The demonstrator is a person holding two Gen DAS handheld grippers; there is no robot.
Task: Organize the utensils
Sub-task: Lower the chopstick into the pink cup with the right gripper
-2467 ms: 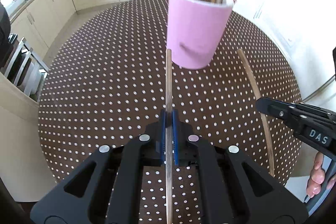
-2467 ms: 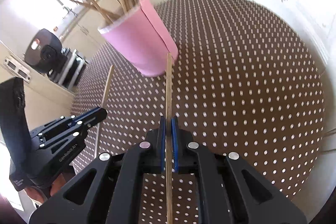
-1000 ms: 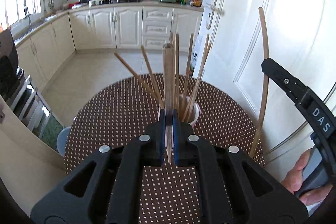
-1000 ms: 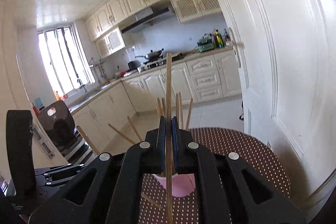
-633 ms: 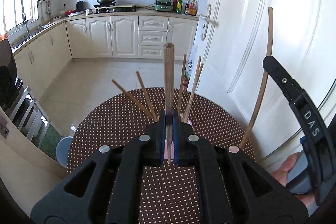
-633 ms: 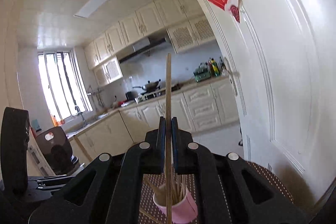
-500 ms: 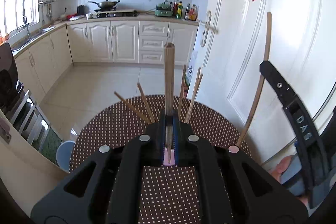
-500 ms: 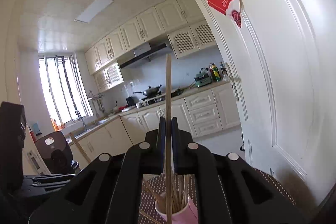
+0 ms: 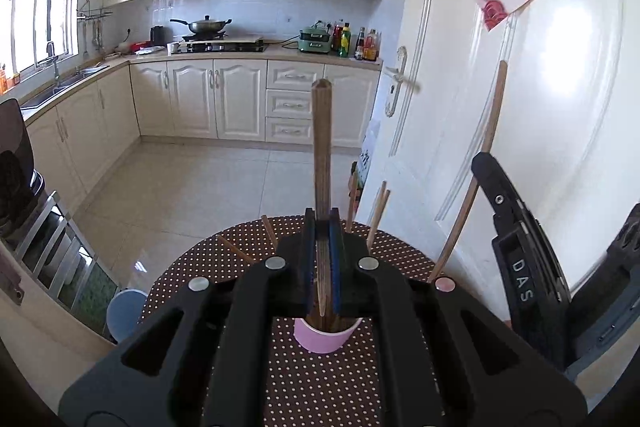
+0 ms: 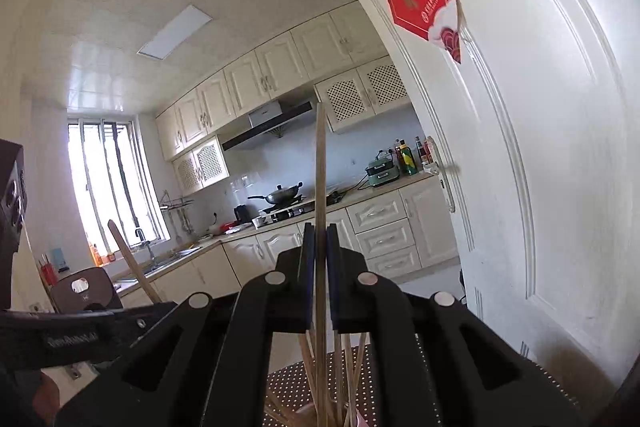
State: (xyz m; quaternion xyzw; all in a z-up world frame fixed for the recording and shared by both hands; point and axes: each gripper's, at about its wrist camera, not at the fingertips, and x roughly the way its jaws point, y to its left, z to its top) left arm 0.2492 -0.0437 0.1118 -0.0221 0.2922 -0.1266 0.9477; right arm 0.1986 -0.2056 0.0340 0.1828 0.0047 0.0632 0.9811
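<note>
Several chopsticks are already standing in the pink cup (image 9: 326, 339). The left gripper (image 9: 322, 267) is clamping 1 dark chopstick (image 9: 321, 147) above the cup; the right gripper (image 10: 319, 279) is clamping 1 pale chopstick (image 10: 320, 167) beside it. Judging by this, 2 remain.

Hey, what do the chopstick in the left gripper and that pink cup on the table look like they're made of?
Chopstick in the left gripper: looks like wood or bamboo, matte brown with lengthwise grain lines and no gloss. Pink cup: smooth, even pink wall with a plain thin rim; likely plastic or glazed ceramic, the look leaves it open.
</note>
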